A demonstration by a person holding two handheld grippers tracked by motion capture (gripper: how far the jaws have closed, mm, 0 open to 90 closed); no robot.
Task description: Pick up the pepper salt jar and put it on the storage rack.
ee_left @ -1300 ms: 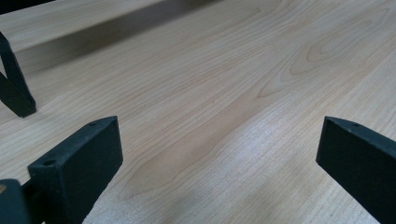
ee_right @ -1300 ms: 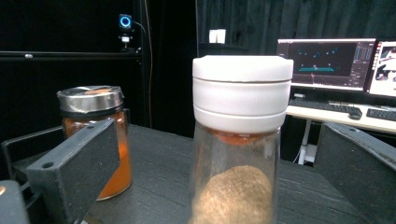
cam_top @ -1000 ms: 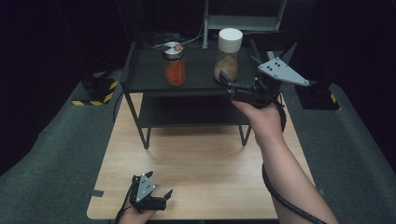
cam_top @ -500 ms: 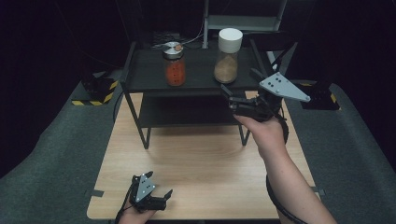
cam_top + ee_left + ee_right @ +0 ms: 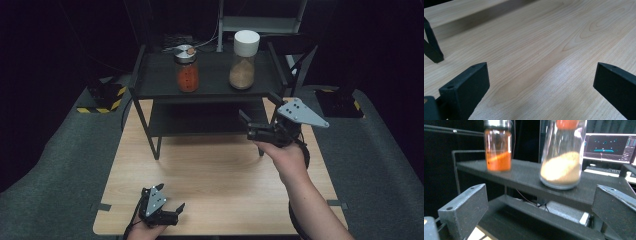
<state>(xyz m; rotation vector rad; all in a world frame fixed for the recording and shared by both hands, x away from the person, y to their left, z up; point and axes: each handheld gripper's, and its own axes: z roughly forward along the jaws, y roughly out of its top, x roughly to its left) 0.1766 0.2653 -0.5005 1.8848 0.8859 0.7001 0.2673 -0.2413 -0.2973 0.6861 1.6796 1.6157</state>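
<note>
A black two-tier shelf [image 5: 160, 85] stands at the far half of the wooden table [image 5: 215, 175]. On its top tier are a metal-lidded jar of red-orange powder [image 5: 188, 75] and, to its right, a white-capped jar of tan powder [image 5: 243, 62]. My right gripper [image 5: 257, 107] hangs open and empty in front of the shelf's right end, below the top tier. From the right gripper view [image 5: 540, 192], the tan jar [image 5: 561, 162] and red-orange jar [image 5: 498, 147] stand above the jaws on the shelf [image 5: 524, 175]. My left gripper [image 5: 171, 196] rests open near the table's front edge, over bare wood [image 5: 541, 72].
Grey padding [image 5: 60, 170] surrounds the table. A black-and-yellow striped block [image 5: 102, 100] lies on the floor at the left. A lit monitor [image 5: 609, 146] glows behind the shelf. One shelf leg [image 5: 432, 47] stands at the left of the left gripper view.
My right gripper has drawn back from the tan jar and dropped lower, toward the person. Both jars stay on the top tier. The left gripper has not moved.
</note>
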